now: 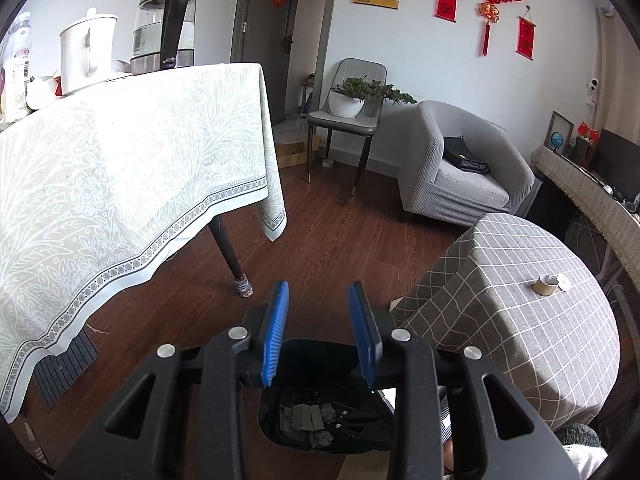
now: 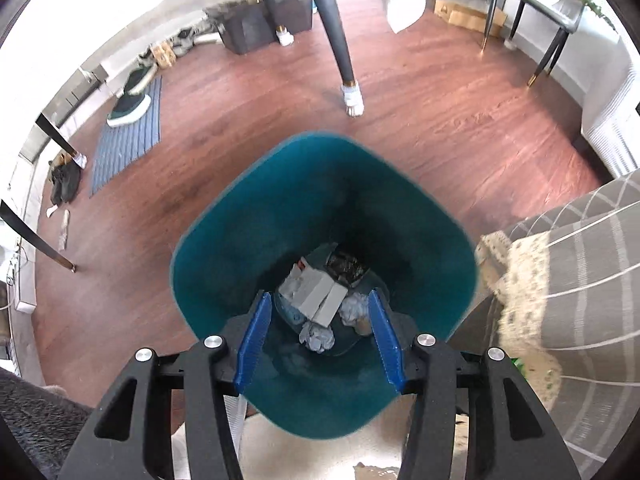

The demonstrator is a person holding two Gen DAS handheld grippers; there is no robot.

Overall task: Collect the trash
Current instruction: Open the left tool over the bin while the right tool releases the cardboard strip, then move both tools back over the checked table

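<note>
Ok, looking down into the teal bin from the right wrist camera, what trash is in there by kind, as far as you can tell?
In the teal bin:
Crumpled paper balls: 2
Flat grey-white carton pieces: 1 cluster
Dark wrapper: 1
Total: 4 distinguishable; anything underneath is hidden.

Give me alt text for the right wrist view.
The right tool, open and empty, points down into a teal trash bin holding crumpled paper, grey cardboard pieces and a dark wrapper. Wooden floor surrounds the bin, with a checked tablecloth at right.
</note>
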